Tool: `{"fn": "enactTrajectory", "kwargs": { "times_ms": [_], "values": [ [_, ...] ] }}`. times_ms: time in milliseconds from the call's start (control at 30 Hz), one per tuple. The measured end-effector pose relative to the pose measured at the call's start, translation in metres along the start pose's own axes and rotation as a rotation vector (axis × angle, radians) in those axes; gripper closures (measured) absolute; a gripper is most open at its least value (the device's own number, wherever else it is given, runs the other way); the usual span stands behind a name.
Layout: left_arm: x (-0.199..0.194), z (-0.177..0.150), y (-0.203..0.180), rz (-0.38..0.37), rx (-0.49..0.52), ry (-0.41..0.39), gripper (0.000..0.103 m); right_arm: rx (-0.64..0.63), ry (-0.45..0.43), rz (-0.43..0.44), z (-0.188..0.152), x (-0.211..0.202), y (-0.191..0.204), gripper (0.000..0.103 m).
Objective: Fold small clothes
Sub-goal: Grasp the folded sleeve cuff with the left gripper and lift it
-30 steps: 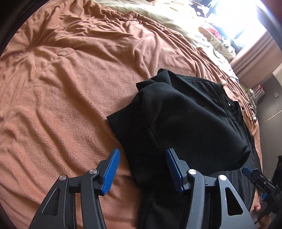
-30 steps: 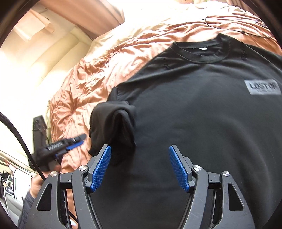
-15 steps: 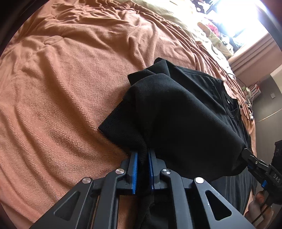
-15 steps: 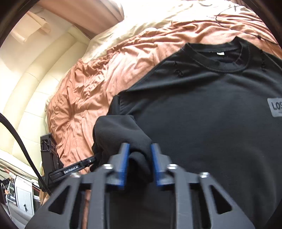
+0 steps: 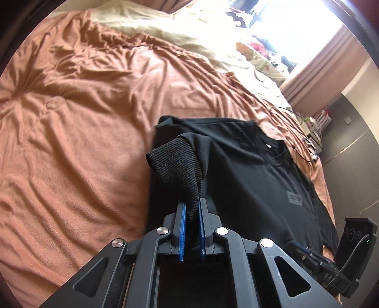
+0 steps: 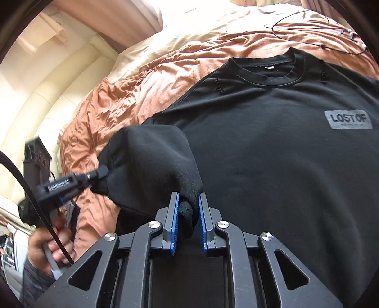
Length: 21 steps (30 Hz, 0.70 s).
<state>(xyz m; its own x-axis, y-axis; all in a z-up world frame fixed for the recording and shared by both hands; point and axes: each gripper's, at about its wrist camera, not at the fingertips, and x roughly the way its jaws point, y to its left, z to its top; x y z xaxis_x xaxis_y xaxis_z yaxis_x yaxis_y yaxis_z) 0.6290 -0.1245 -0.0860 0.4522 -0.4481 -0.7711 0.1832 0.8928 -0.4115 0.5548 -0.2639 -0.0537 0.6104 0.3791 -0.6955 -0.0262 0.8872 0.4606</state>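
A black sweatshirt [image 5: 255, 170] [image 6: 272, 147] with a grey "LOST OF" patch [image 6: 347, 120] lies chest-up on an orange blanket. My left gripper [image 5: 191, 203] is shut on the sleeve's ribbed cuff [image 5: 176, 163], lifted off the blanket. My right gripper [image 6: 187, 198] is shut on a bunched part of the same sleeve [image 6: 151, 161], raised over the shirt's body. In the right wrist view the left gripper [image 6: 104, 171] shows at the left, clamped on the sleeve's end, with a hand [image 6: 47, 248] holding it.
The orange blanket [image 5: 83, 118] covers the bed, with cream bedding [image 5: 189, 30] beyond it. A thin black cable [image 6: 305, 21] lies past the collar. A padded cream headboard [image 6: 47, 90] is at the left. Shelves and a dark wall [image 5: 350, 132] stand beside the bed.
Both grippers went from open to shut on the sleeve, then lifted it. The sleeve now hangs up off the blanket between them, carried over the shirt's body.
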Motion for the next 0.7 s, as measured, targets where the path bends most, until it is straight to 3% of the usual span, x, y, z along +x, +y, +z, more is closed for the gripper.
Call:
{"fn": "enactTrajectory", "kwargs": {
  "times_ms": [133, 300, 400, 700],
  "values": [
    [-0.006, 0.008, -0.03, -0.025, 0.043, -0.011, 0.094, -0.02, -0.022, 0.002, -0.013, -0.027, -0.007, 0.039],
    [-0.01, 0.014, -0.069, -0.044, 0.092, -0.017, 0.094, -0.033, -0.055, 0.007, -0.025, -0.063, -0.021, 0.032],
    [-0.01, 0.016, -0.094, -0.05, 0.127, -0.018, 0.094, -0.043, -0.069, -0.02, -0.029, -0.076, -0.028, 0.022],
    [-0.006, 0.019, -0.173, -0.067, 0.237, -0.007, 0.093, 0.006, -0.145, -0.036, -0.027, -0.108, -0.071, 0.021]
  ]
}}
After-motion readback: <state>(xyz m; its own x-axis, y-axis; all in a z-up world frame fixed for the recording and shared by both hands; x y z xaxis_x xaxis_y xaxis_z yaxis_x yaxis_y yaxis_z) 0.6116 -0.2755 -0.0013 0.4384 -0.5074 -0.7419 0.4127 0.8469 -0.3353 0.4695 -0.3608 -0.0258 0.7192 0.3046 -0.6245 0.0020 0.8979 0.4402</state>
